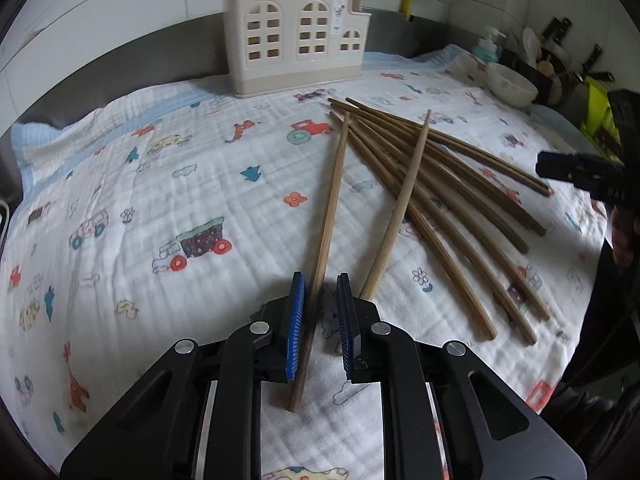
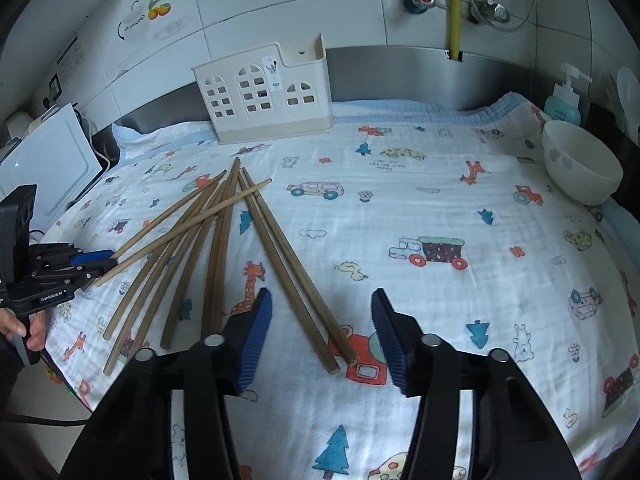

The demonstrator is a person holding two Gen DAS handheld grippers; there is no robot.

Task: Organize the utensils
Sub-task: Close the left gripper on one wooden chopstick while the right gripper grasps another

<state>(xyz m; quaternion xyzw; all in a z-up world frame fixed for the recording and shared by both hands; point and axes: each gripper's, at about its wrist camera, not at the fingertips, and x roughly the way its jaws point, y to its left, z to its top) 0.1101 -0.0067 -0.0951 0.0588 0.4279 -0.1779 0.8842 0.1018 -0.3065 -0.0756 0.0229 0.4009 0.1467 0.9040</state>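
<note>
Black left claw, blue ribbed pads: jaws narrow, one light-brown wooden chopstick running between them. It touches the left pad; a gap shows against the right pad, so a firm pinch cannot be confirmed. Its butt end rests on the cloth below the pads. A second light wooden chopstick lies just outside the right pad, its far end crossing the pile.

Pile of darker brown wooden chopsticks fans out on the white cartoon-print cloth covering the table, right of the left claw. Beige plastic utensil holder with window-shaped cutouts stands upright at the back edge of the cloth, against the steel backsplash, well apart from the pile.

Left wrist view only: right claw enters as a dark shape at the right edge, above the ends of the pile.

Right wrist view only: right claw jaws wide, nothing between the pads; two dark chopsticks end on the cloth between and below them, not touched. Left claw seen from the side at far left, with a light chopstick running from its pads. White ceramic bowl sits at the right edge of the cloth; white board leans at left.
</note>
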